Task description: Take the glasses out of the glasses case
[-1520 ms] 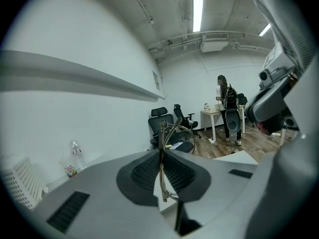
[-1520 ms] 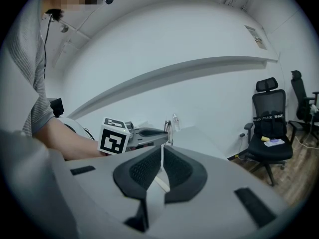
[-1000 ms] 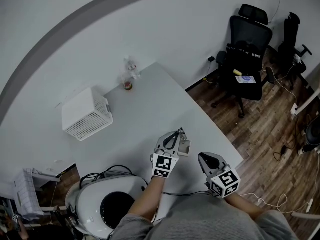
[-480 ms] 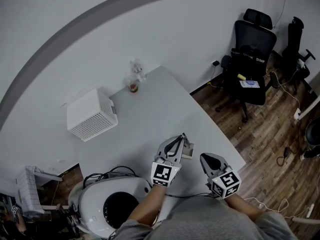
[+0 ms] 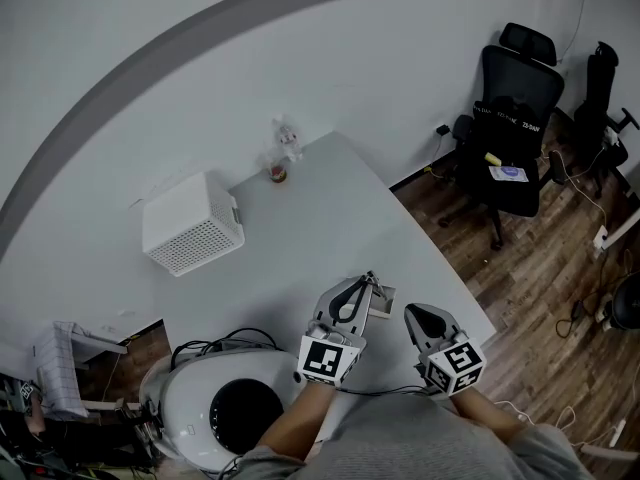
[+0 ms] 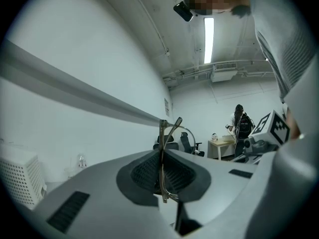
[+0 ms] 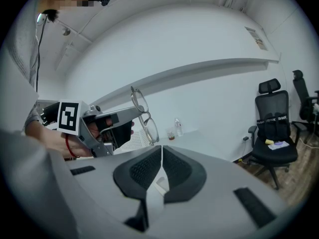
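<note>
Thin wire-framed glasses (image 6: 163,158) are pinched between the jaws of my left gripper (image 5: 365,286), lenses up, lifted off the table. From the right gripper view the glasses (image 7: 143,114) stick up from the left gripper (image 7: 122,116), held in the air. The small open glasses case (image 5: 384,300) lies on the white table (image 5: 300,228) just beyond the left gripper's tip, near the front right edge. My right gripper (image 5: 418,318) hovers to the right of the case, jaws together with nothing between them; a bit of the case (image 7: 160,183) shows past them.
A white perforated box (image 5: 192,224) stands at the table's left. A clear bottle (image 5: 288,138) and a small cup (image 5: 277,173) sit at the far edge. A round white device (image 5: 225,408) with cables is near left. Black office chairs (image 5: 515,98) stand on the wooden floor.
The head view has drifted slightly, so the table sits lower in frame. Both grippers keep nearly the same places; the left stays shut on the glasses above the case.
</note>
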{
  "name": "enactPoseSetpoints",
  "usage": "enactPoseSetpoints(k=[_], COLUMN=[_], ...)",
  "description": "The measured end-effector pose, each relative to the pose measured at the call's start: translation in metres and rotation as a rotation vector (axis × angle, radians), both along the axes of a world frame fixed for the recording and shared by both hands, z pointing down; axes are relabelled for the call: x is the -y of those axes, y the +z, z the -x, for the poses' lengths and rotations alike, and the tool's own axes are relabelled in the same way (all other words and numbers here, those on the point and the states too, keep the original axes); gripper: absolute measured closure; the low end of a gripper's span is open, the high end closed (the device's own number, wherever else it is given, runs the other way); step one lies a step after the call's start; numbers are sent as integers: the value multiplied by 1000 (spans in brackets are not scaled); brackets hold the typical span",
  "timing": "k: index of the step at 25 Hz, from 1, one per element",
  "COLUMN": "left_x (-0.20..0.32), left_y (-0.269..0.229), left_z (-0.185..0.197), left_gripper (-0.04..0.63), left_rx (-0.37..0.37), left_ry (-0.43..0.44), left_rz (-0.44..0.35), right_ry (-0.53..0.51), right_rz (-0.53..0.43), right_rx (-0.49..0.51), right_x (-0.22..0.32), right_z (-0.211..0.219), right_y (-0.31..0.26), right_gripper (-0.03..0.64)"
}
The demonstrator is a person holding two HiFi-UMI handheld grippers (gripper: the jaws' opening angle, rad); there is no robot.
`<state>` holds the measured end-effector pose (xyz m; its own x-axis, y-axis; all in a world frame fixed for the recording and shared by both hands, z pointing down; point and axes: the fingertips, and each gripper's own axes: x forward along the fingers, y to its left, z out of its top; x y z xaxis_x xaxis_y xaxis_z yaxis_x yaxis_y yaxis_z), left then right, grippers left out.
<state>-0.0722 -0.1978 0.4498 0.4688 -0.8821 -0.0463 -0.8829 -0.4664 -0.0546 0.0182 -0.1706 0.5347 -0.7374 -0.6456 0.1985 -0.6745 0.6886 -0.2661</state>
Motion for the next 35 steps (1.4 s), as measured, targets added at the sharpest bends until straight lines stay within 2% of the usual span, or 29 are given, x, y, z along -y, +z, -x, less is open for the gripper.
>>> enactPoseSetpoints(k=[8,12,17,23,28,35], left_x=[-20,-28,-35,-39,-38,-39], left_y=[-25,-42,-29,-26,-26,-16], left_z=[7,6,13,15,13,15], left_gripper=[563,565,563,565,563,563], left_rx=[-27,-31,-18,-26,-46,-45], left_ry=[-32,-41,-50,-57,-59,-65], left_rz=[-39,-92,-46,-26,-23,8], right_ry=[-10,1,-3,-4,9,7], right_rz=[-33,-47,-110,-185,-214,-224], right_rx=[8,4,13,48,81,66], right_x=[-1,2,2,0,1,-2], right_z=[0,-1,3,5,1,0], right_y=[-13,-20,-39,-73,-90,-92], right_gripper=[601,601,600,601,601,601])
